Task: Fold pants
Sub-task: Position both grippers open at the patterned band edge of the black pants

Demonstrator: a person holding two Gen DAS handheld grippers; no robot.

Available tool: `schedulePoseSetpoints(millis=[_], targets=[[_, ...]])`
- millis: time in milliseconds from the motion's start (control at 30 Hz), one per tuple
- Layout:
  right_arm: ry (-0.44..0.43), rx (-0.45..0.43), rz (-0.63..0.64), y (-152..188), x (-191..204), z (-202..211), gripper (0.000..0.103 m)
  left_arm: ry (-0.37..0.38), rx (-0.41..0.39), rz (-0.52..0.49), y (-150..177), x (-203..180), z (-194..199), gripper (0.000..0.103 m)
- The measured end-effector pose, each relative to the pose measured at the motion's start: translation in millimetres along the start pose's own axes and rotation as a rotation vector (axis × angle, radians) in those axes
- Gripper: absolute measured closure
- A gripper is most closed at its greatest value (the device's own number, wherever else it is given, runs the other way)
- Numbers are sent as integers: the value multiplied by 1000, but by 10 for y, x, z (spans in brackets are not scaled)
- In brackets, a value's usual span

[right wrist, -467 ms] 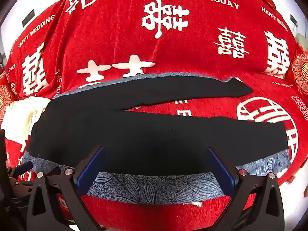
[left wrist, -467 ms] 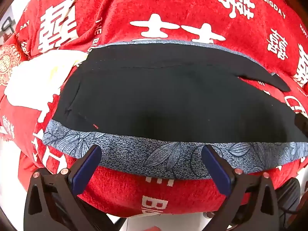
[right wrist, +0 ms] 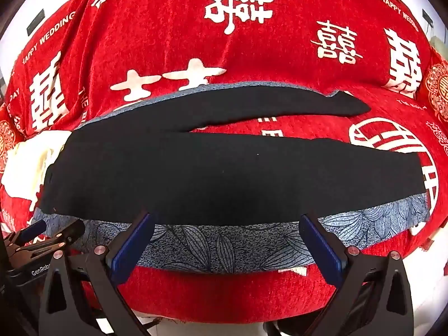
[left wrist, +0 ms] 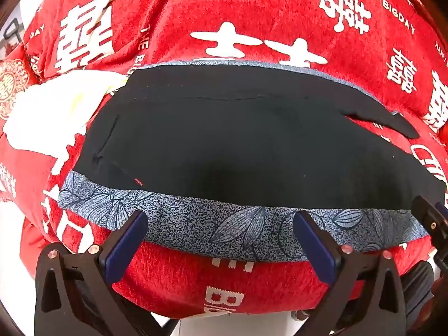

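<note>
Lying flat on a blue leaf-print mat (right wrist: 224, 246) are the black pants (right wrist: 224, 179), spread out with the two legs apart. The far leg runs toward the far right of the red cover (right wrist: 173, 39), and the near leg lies along the mat's near edge. The waist end is at the left, next to a white cloth (left wrist: 56, 106). The pants are so dark that their seams and pockets are hard to make out; only a thin line and a tiny red mark (left wrist: 137, 181) show near the left end in the left view. The mat is mostly hidden under the pants, so only its near strip and a thin far edge show.

The red cover has big white signs and words. "BIGDAY" and "HAPPY WEDDING" can be read. Other words are cut off by the pants and the mat.

The left gripper (left wrist: 221, 232) hangs over the mat's near edge with its blue jaws wide apart, holding nothing. The right gripper (right wrist: 226, 235) is over the same near edge, farther right, jaws also wide apart and holding nothing. In the right view, the left tool's side shows the letters "GenRobo", cut off after that.
</note>
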State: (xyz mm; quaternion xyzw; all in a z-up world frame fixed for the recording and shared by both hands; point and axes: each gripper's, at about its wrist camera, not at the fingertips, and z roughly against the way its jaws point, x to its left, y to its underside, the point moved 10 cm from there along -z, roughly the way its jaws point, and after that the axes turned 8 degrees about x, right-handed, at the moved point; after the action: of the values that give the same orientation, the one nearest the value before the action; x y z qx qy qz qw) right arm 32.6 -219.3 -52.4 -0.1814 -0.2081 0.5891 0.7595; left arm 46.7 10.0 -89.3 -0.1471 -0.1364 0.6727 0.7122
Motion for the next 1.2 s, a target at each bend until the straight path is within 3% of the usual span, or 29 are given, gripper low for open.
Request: schedulePoseSetpoints(millis=[333,1200], targets=[[-14,41,48,40,203,-58,0,-23,41,-48,64,9,-81,0],[7,89,212,31,674,-264,0,-9,65,-4,-2,230,-113,0]])
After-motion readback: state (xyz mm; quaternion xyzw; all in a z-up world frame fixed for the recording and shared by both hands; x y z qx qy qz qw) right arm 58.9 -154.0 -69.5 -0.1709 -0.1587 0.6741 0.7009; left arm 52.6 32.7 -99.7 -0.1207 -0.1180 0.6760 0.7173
